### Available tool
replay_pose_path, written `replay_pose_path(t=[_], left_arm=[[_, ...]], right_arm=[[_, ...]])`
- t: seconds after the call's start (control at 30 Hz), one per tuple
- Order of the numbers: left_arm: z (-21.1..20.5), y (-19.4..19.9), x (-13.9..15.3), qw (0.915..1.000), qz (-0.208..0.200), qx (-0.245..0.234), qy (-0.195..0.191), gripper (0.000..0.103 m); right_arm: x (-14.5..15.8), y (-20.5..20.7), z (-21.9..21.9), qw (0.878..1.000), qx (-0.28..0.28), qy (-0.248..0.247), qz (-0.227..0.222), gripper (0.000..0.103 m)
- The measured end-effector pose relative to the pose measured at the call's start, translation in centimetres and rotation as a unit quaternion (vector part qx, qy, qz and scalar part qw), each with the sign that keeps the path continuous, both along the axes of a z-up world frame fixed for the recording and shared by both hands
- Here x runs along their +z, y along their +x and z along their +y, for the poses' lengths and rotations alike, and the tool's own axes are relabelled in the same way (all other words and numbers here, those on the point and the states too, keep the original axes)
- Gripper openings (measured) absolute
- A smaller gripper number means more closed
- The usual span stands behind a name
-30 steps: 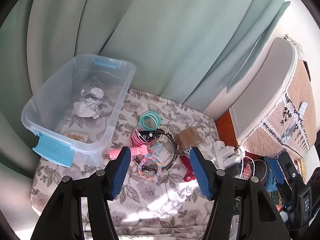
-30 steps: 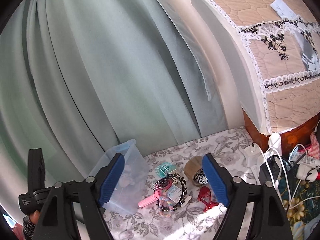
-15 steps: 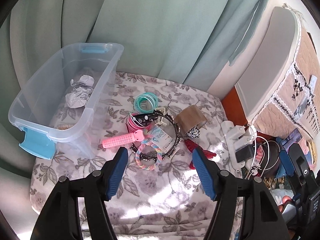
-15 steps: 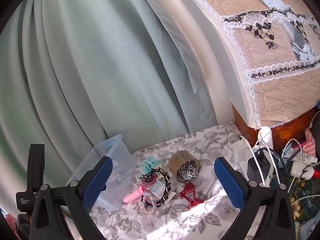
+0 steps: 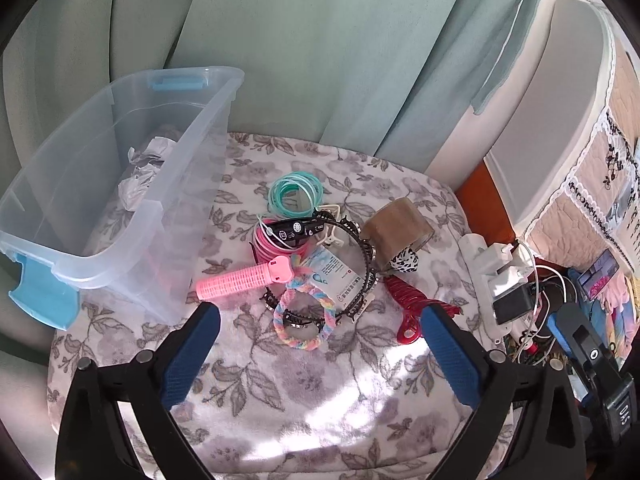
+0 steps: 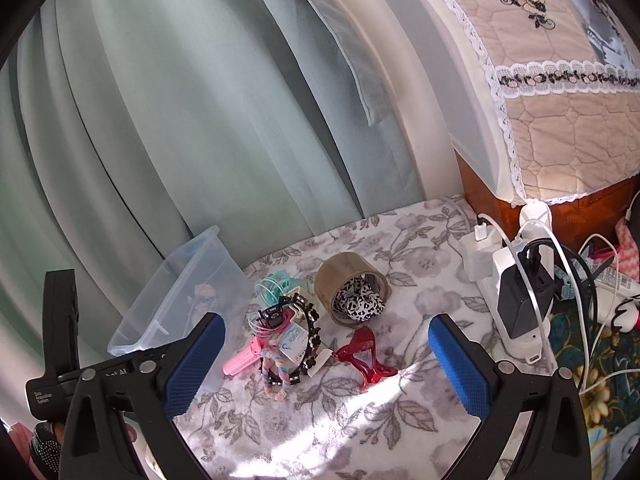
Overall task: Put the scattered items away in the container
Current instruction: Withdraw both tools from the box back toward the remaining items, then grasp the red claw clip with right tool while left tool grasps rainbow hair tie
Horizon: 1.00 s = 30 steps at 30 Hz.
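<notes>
Both tools [image 5: 320, 322] [image 6: 326, 334] gape empty; pink roller [image 5: 244, 278] lies lengthwise toward container [image 5: 120, 184].

A clear bin [image 5: 120, 184] with blue latches stands upright at the left of the floral cloth, crumpled paper [image 5: 144, 176] inside. Beside it lies a heap: teal bands [image 5: 296, 194], a pink roller [image 5: 244, 278] on its side, a studded black headband [image 5: 360, 248], a pastel braided tie [image 5: 304, 320], a red claw clip [image 5: 412, 300], and a tape roll [image 5: 396, 228] with what looks like a leopard scrunchie [image 6: 358, 300] tucked in it.
</notes>
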<state>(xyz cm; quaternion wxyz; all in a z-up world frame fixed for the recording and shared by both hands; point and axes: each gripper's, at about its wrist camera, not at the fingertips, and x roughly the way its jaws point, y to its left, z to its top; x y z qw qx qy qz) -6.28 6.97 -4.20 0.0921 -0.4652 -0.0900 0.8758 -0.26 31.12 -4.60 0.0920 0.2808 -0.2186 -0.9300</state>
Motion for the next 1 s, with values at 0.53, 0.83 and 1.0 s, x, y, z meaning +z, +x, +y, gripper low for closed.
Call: replay_pose_path(t=[0.53,0.83,1.0], left_arm=[[0.9,-2.8,-4.7,0.9997,-0.013,-0.018,0.01,0.103],[1.5,-4.9,-6.8,0.9976,-0.02,-0.065,-0.016,0.103],[2.2,-4.6,-7.4,0.9904,-0.01,-0.092,-0.103,0.103]], right_arm=[[-5.0,-3.5,-1.4,0.997,0.015,0.017,-0.071,0.103],[-8.1,-5.7,-2.7,0.992,0.034,0.02,-0.117,0.103],[-9.5,-6.7,-3.2,0.988,0.054,0.016,-0.143,0.103]])
